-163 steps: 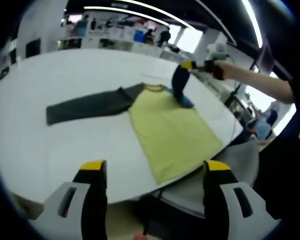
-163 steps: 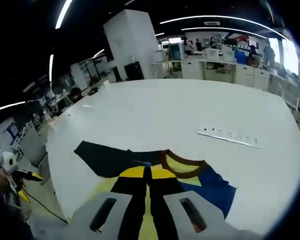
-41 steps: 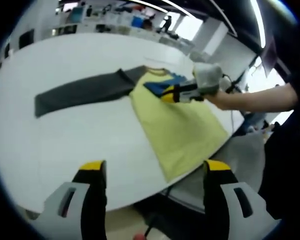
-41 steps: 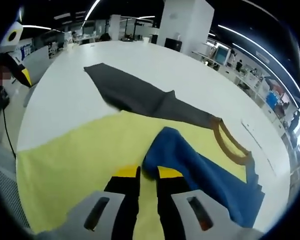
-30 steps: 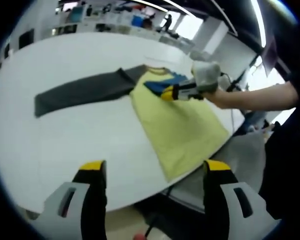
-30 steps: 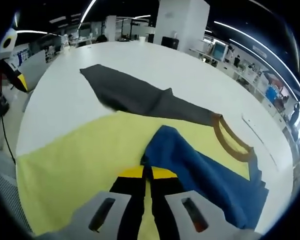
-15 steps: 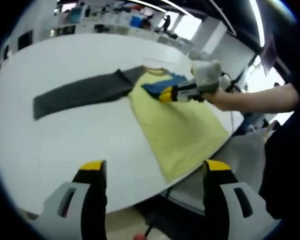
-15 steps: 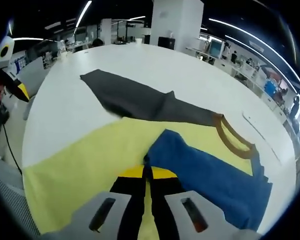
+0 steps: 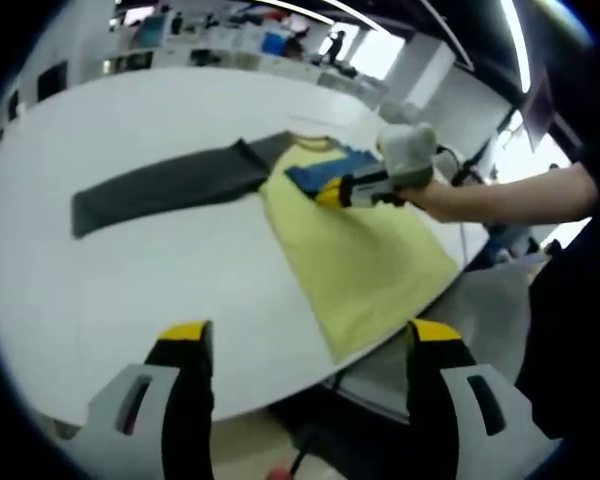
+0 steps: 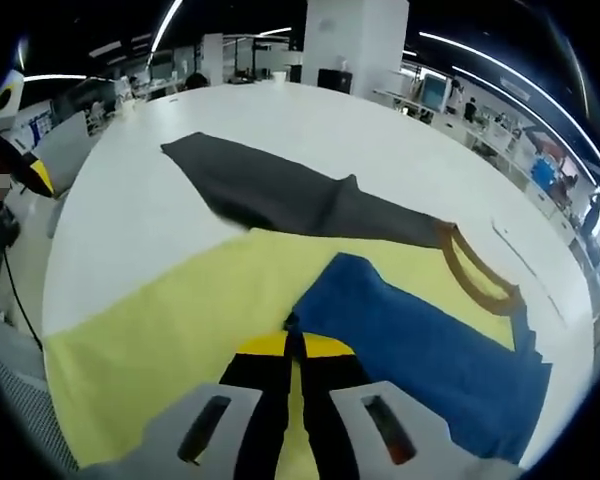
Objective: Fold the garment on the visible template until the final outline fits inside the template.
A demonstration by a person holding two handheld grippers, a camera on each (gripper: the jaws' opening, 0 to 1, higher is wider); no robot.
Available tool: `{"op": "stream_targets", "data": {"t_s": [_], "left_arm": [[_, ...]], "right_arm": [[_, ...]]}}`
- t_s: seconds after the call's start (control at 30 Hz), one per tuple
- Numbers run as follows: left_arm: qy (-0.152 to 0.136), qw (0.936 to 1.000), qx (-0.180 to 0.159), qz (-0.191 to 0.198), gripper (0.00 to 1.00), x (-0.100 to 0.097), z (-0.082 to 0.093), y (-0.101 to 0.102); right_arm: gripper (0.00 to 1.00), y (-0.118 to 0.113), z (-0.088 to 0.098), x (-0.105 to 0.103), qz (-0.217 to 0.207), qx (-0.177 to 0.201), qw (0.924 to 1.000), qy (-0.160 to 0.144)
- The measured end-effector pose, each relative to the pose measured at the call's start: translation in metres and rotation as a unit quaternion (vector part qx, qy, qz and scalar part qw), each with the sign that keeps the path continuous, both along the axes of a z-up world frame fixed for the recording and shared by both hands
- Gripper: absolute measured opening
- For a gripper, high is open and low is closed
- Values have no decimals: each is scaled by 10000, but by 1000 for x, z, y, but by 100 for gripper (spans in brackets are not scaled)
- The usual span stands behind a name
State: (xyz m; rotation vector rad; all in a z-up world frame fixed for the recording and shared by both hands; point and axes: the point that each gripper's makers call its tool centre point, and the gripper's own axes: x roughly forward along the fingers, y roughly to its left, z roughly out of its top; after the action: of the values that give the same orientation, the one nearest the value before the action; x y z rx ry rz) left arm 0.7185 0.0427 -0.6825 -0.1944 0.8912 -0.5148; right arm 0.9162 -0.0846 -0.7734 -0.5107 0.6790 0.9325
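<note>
On white table [image 9: 130, 270] | one shirt [image 10: 160, 310] | right gripper [image 10: 293, 345] fingers clamp blue sleeve [image 10: 420, 350] | left gripper [image 9: 302, 335] fingers apart

Garment [image 10: 180, 300]: pale yellow body, plain, no print. Blue sleeve [image 10: 420, 340], solid, lying across the yellow. Dark grey sleeve [image 10: 270, 195], solid. Brown collar band [image 10: 475, 275]. Table [image 10: 360, 140]: plain white. Right gripper [image 10: 293, 345]: black jaws with yellow tips on a grey body. Left gripper [image 9: 300, 335]: black jaws, yellow tips, grey body.
</note>
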Motion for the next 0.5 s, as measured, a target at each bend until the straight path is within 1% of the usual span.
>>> {"op": "stream_targets", "data": {"t_s": [0.1, 0.23, 0.33, 0.43, 0.5], "left_arm": [[-33, 10000, -24, -10, 75, 3, 2, -3], [-99, 9999, -20, -63, 76, 7, 7, -6], [-146, 9999, -8, -89, 76, 9, 9, -5], [-175, 9998, 26, -92, 76, 9, 12, -3], [-200, 9997, 28, -99, 76, 8, 14, -4]], "right_arm": [[4, 0, 0, 0, 54, 2, 10000, 11], [5, 0, 0, 0, 26, 30, 10000, 63], [8, 2, 0, -4, 18, 80, 9998, 156], [14, 4, 0, -8, 10, 152, 9995, 267], [14, 4, 4, -13, 48, 163, 9995, 262]]}}
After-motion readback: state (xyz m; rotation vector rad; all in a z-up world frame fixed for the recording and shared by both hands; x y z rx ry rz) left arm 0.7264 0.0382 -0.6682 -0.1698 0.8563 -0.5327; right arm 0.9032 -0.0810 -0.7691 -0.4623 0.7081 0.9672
